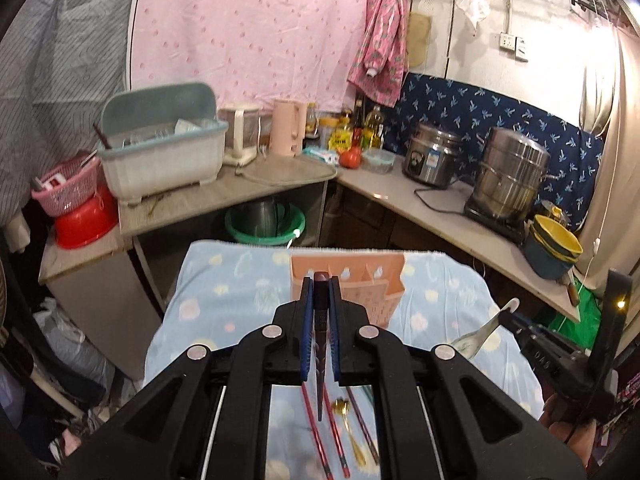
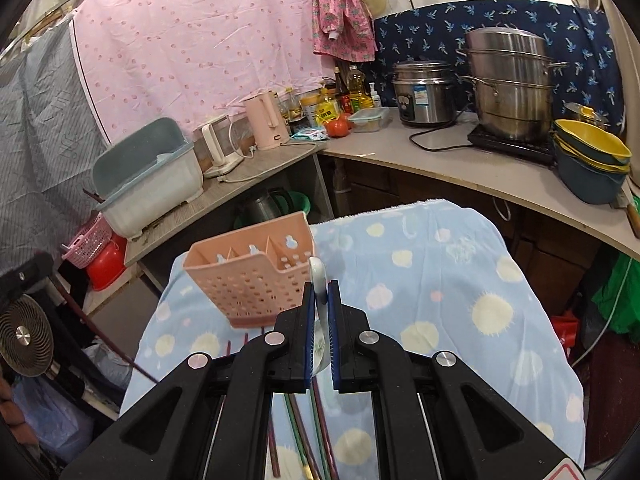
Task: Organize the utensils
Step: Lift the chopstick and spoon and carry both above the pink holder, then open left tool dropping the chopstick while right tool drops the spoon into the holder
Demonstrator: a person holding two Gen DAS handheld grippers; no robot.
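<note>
In the left wrist view my left gripper (image 1: 321, 280) is shut on a dark maroon chopstick (image 1: 321, 320) that stands upright between the blue pads. It hangs above the blue dotted cloth (image 1: 224, 300), just before the pink slotted utensil holder (image 1: 360, 276). Red chopsticks (image 1: 320, 432) and a gold spoon (image 1: 352, 428) lie on the cloth below. My right gripper (image 2: 320, 284) is shut on a white ceramic spoon (image 2: 319, 276), raised to the right of the holder (image 2: 248, 280). That spoon (image 1: 486, 334) also shows at the right of the left wrist view. Several chopsticks (image 2: 300, 432) lie under the right gripper.
An L-shaped counter (image 1: 440, 216) wraps behind the table, bearing a dish rack (image 1: 160, 152), pink kettle (image 1: 288, 128), rice cooker (image 1: 434, 156), steamer pot (image 1: 512, 176) and stacked bowls (image 1: 556, 244). A fan (image 2: 24, 340) stands low on the left.
</note>
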